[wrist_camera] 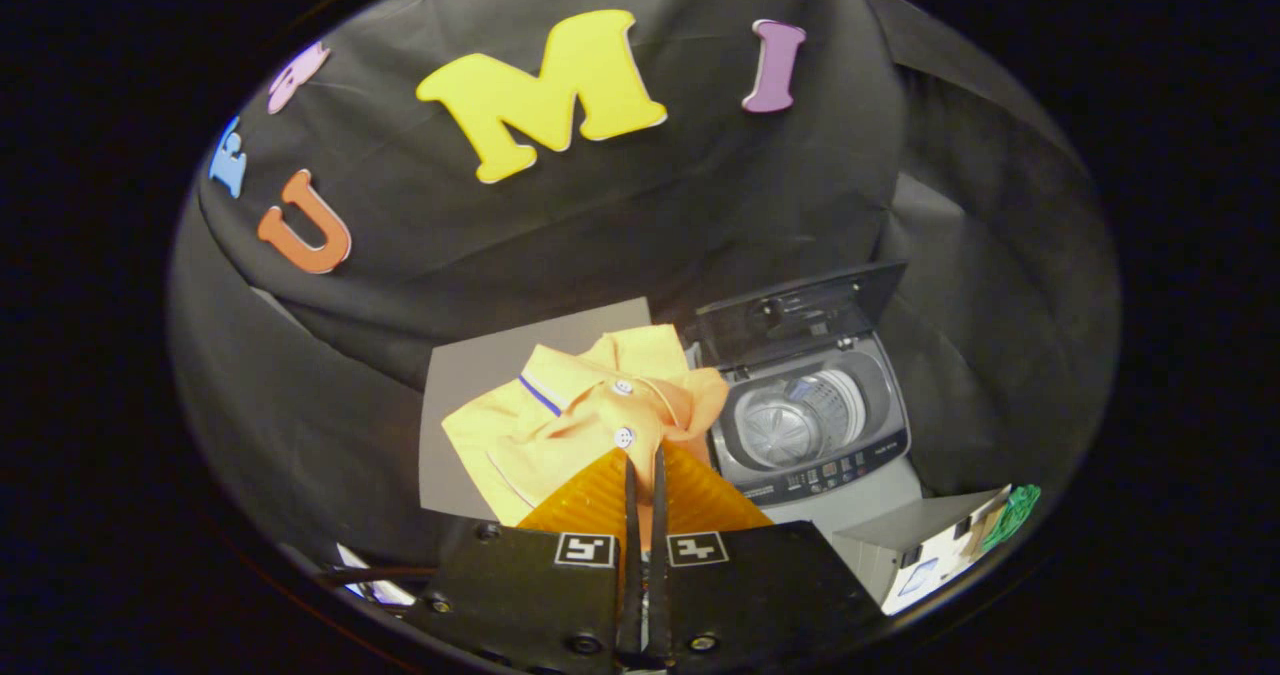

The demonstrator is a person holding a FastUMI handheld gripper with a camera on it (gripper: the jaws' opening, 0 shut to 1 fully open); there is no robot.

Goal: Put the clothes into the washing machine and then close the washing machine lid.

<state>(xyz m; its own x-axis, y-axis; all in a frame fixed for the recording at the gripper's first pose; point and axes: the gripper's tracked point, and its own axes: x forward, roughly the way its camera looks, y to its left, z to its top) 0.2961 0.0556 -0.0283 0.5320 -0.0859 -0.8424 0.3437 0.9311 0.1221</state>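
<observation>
pinching orange shirt (pixel 590 410) in hand-held gripper (pixel 645 465), washing machine (pixel 815 425) lid (pixel 800 310) up

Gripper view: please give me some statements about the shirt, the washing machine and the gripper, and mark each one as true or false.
1. The lid of the washing machine stands open. True.
2. The orange shirt already lies inside the drum. False: it is outside, beside the machine, over a grey board.
3. The gripper has its fingers spread wide apart. False: they are almost together, with shirt fabric pinched between them.
4. The shirt has white buttons. True.
5. The drum is full of clothes. False: no clothes are seen in it.
</observation>
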